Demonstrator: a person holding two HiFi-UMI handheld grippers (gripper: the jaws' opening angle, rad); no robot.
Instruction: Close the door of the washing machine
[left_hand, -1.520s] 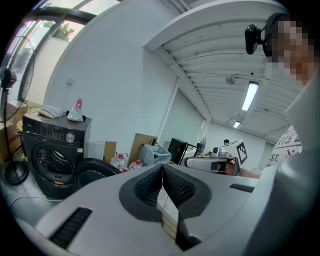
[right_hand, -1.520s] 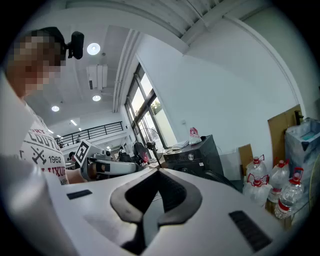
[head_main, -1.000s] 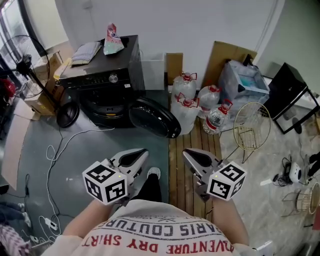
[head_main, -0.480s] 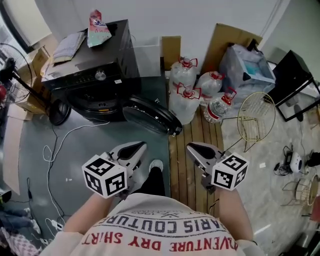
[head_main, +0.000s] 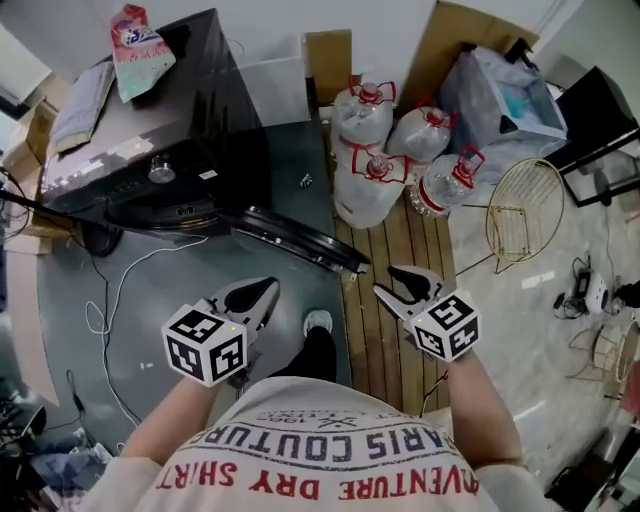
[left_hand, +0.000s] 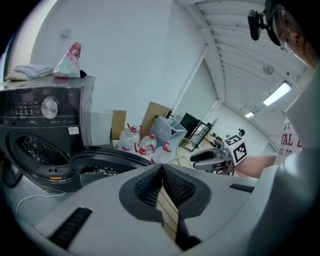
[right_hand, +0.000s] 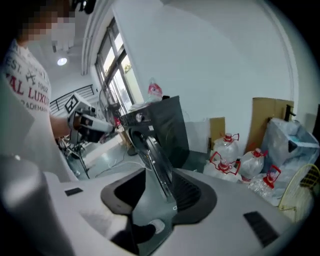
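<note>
The black washing machine (head_main: 150, 120) stands at the upper left of the head view. Its round door (head_main: 290, 235) is swung wide open toward the person, with its free edge ending by the wooden floor slats (head_main: 385, 330). The left gripper (head_main: 258, 295) hovers over the grey floor short of the door, jaws pressed together on nothing. The right gripper (head_main: 398, 284) is near the door's free edge, not touching it. Its jaws are opening, with an empty gap between them. 4 water bottles (head_main: 365, 150) stand beyond the door.

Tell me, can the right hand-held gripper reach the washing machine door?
Probably yes: the open door ends just ahead of the right hand-held gripper, its jaws opening, nothing between them.
</note>
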